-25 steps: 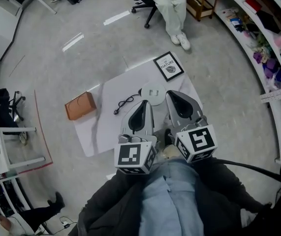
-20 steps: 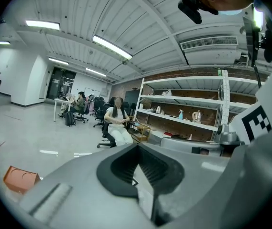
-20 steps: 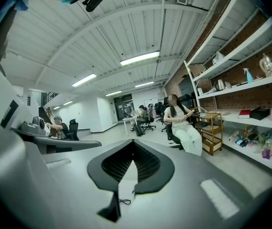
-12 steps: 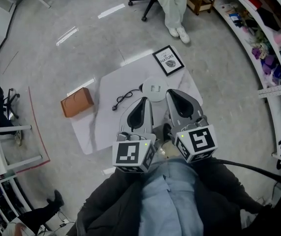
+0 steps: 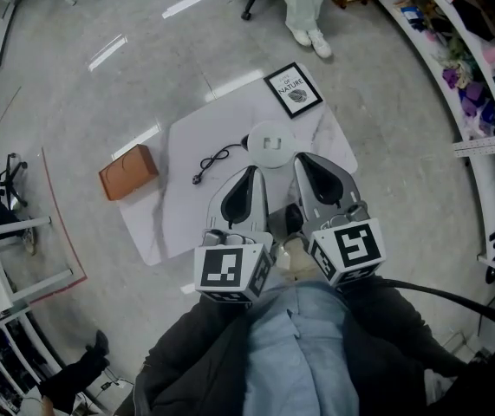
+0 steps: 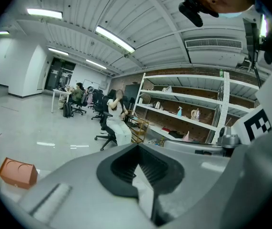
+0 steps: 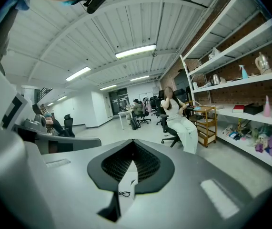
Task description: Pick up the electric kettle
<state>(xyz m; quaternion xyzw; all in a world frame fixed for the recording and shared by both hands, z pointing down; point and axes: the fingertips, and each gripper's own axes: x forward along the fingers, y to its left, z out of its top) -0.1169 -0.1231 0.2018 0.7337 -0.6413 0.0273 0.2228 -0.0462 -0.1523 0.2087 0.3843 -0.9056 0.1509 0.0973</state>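
Head view, items by size, with change noted.

1. White mat (image 5: 182, 198), on the grey floor, centre of frame. It has slid toward the top of the frame over the last second, and everything on it has gone the same way.
2. Left gripper (image 5: 249, 173) and right gripper (image 5: 306, 159), lower centre, side by side, tips over the mat's near half. Each gripper's own view shows its jaws shut together with nothing between them. Their place in the frame is almost unchanged.
3. Brown box (image 5: 127, 171), left of centre, on the mat's left edge; shifted up and left.
4. Framed picture (image 5: 293, 89), upper centre, at the mat's far corner; shifted up.
5. Round white base (image 5: 270, 140), just beyond the gripper tips. It has drawn closer to them in the frame.
6. Black cord (image 5: 217, 161), trailing left from the base.
7. Kettle: its body cannot be picked out. A dark shape (image 5: 292, 218) shows between the grippers but cannot be identified.

Judgement: the approach is barely begun. Jaws must part before any grasp.
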